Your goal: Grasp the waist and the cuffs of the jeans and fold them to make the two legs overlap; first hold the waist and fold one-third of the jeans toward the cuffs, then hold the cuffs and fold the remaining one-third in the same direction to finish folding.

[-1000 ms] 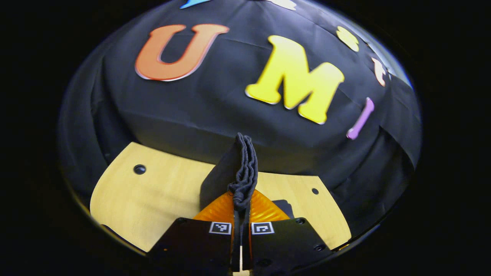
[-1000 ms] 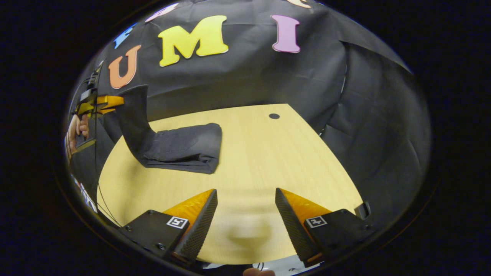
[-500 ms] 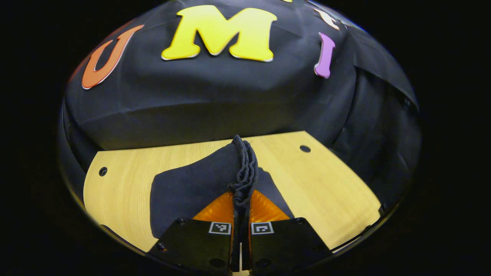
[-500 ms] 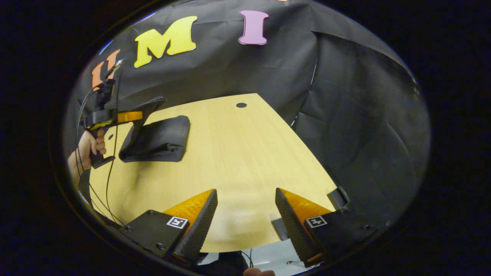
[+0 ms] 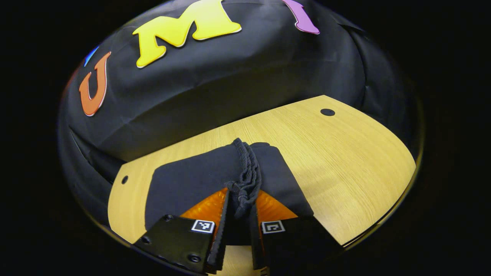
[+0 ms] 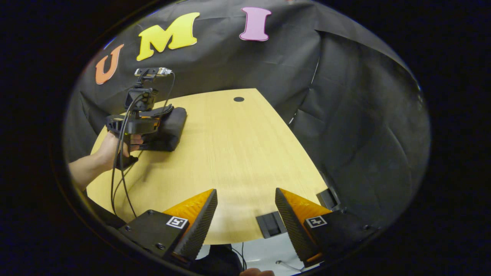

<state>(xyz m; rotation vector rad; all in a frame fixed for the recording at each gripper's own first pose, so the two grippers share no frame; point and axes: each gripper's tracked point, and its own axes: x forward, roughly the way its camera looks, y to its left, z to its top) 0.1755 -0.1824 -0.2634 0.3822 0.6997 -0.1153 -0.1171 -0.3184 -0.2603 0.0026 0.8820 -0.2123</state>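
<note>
A: Black cloth [image 6: 345, 115] lined the booth behind and to the side. What stood in front of it?

B: Item one: bench [image 6: 238, 153], one count, pale wood grain. Two small round holes in its top showed in the left gripper view, one in the right gripper view. One dark rectangular opening sat at its near edge in the right gripper view.

A: Jeans?

B: Item two: jeans [image 5: 184, 180], one pair, dark, folded into a compact bundle. They lay on the bench toward its far left part in the right gripper view [image 6: 168, 126], well apart from the right gripper.

A: Left gripper?

B: Item three: left gripper [image 5: 238, 226], one count, orange fingers on a black body. A bunched, rope-like edge of the jeans ran between the fingers. The jaws stood slightly parted along their lower length, so whether both pads pressed the cloth could not be told. In the right gripper view it lay over the bundle [image 6: 134, 124], held by a hand [image 6: 111, 147], with cables hanging from it.

A: Right gripper?

B: Item four: right gripper [image 6: 245, 214], one count, jaws spread wide with nothing between them, above the bench's near edge.

A: Markings?

B: One square black-and-white tag on each gripper finger mount, four in all. No brand legible.

A: Containers?

B: None listed.
</note>
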